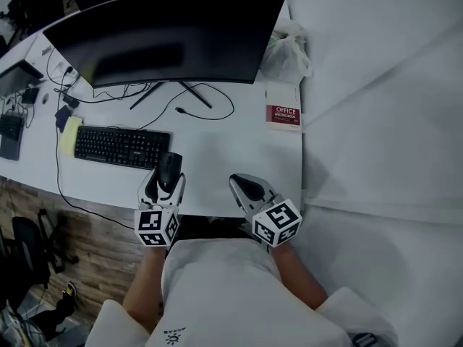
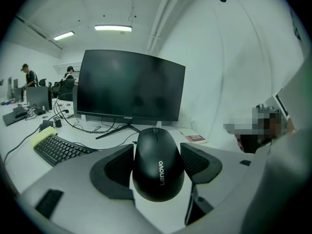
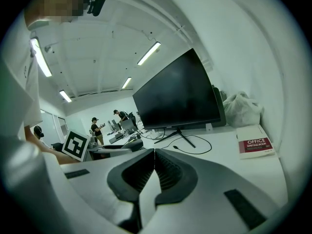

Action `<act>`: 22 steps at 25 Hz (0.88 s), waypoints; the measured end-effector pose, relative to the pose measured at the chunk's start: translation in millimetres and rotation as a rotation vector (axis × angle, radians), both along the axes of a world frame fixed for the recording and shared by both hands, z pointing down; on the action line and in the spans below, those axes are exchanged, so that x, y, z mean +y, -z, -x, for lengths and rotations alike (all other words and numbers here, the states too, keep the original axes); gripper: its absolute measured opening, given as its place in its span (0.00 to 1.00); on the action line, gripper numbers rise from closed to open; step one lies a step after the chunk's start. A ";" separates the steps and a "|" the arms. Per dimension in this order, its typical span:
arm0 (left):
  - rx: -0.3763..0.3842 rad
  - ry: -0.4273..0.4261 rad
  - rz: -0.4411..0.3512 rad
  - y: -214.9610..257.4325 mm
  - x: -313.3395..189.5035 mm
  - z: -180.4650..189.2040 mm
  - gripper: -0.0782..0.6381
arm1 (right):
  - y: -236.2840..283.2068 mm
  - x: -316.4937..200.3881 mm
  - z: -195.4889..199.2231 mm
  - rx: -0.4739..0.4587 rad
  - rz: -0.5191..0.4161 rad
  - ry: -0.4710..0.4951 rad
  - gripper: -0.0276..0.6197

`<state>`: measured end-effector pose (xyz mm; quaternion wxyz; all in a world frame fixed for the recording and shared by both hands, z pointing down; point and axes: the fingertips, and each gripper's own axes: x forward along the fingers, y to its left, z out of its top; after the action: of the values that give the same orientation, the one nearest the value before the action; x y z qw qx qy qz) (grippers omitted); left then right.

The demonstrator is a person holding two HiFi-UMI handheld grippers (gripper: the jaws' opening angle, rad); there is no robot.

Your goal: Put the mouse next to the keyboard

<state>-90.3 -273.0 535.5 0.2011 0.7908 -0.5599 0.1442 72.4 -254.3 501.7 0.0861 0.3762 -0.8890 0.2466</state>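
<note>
A black Lenovo mouse (image 2: 158, 165) sits between the pads of my left gripper (image 2: 157, 164), which is shut on it. In the head view the left gripper (image 1: 166, 183) holds the mouse (image 1: 170, 170) over the white desk (image 1: 217, 157), just right of the black keyboard (image 1: 121, 146) and near its right end. The keyboard (image 2: 61, 149) lies to the left in the left gripper view. My right gripper (image 1: 247, 188) hovers near the desk's front edge, shut with nothing in it; its pads meet in the right gripper view (image 3: 154, 167).
A large dark monitor (image 1: 170, 38) stands at the back of the desk with cables (image 1: 195, 107) at its foot. A red-and-white book (image 1: 283, 114) and a plastic bag (image 1: 287, 53) lie at the right edge. A yellow pad (image 1: 70, 134) sits left of the keyboard.
</note>
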 end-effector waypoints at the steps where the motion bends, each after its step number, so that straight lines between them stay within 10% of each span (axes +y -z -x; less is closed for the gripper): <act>1: -0.002 0.000 -0.001 0.4 -0.8 0.0 0.54 | -0.3 -1.0 0.4 -0.001 0.000 0.002 0.07; 22: 0.007 -0.023 0.028 -4.5 -7.0 23.1 0.54 | -0.3 -16.8 24.5 0.031 0.025 -0.018 0.07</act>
<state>-113.4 -280.0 540.0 0.2123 0.7947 -0.5481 0.1516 47.9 -271.2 502.0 0.1021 0.3868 -0.8810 0.2526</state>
